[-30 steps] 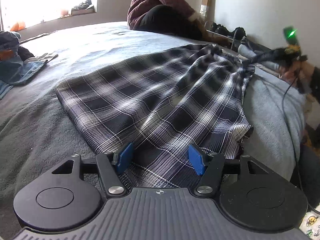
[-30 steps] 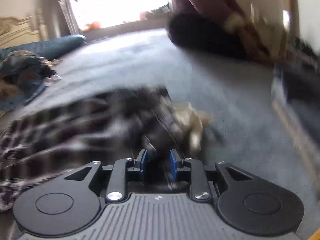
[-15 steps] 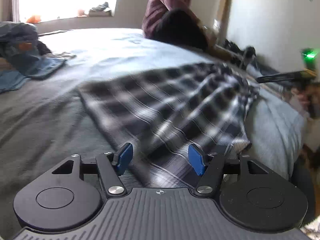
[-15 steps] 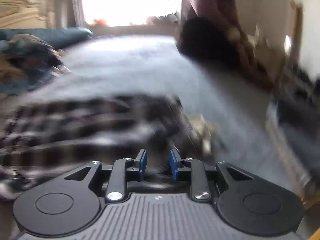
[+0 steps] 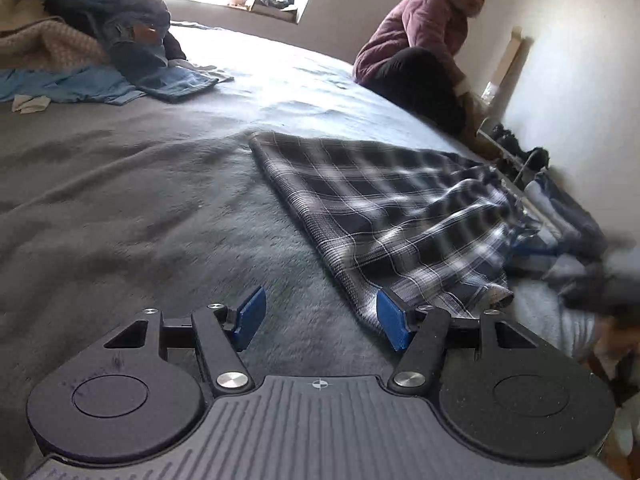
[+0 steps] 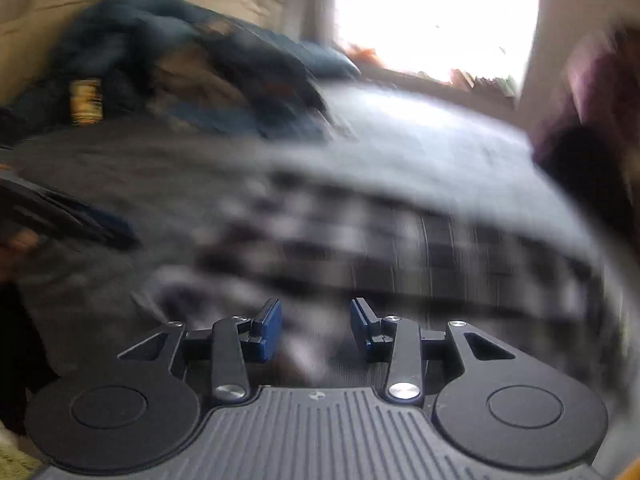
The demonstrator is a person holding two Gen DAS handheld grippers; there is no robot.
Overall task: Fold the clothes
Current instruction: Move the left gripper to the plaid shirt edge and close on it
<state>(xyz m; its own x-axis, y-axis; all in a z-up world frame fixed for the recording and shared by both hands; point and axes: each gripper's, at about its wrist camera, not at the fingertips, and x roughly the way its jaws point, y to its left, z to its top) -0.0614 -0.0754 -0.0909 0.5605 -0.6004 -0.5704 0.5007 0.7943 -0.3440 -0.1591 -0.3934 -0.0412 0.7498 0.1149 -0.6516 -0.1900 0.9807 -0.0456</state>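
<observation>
Lying flat on the grey bedcover (image 5: 140, 208), the plaid garment (image 5: 392, 216) fills the right half of the left wrist view. Its long axis runs from a far corner near the middle of the bed, diagonally toward the near right, where a hem edge ends just beside the right blue pad of the left gripper (image 5: 318, 316). Its straight folded edge faces left; the far right part is rumpled and blurred near the bed's side. The left gripper's jaws stand spread with only bedcover between them, and nothing is pinched. A heap of clothes (image 5: 92, 40) sits well apart at the far left, and a person in a maroon jacket (image 5: 420, 40) sits at the bed's far edge by the wall.

From the right wrist, everything is heavily smeared. The plaid garment (image 6: 400, 240) stretches across the middle of the frame, its length running left to right, in front of the right gripper (image 6: 316, 328). This gripper's jaws are opening; blurred cloth shows in the gap, but the pads do not press on it. The left gripper (image 6: 72, 220) appears as a dark shape at the left edge.
</observation>
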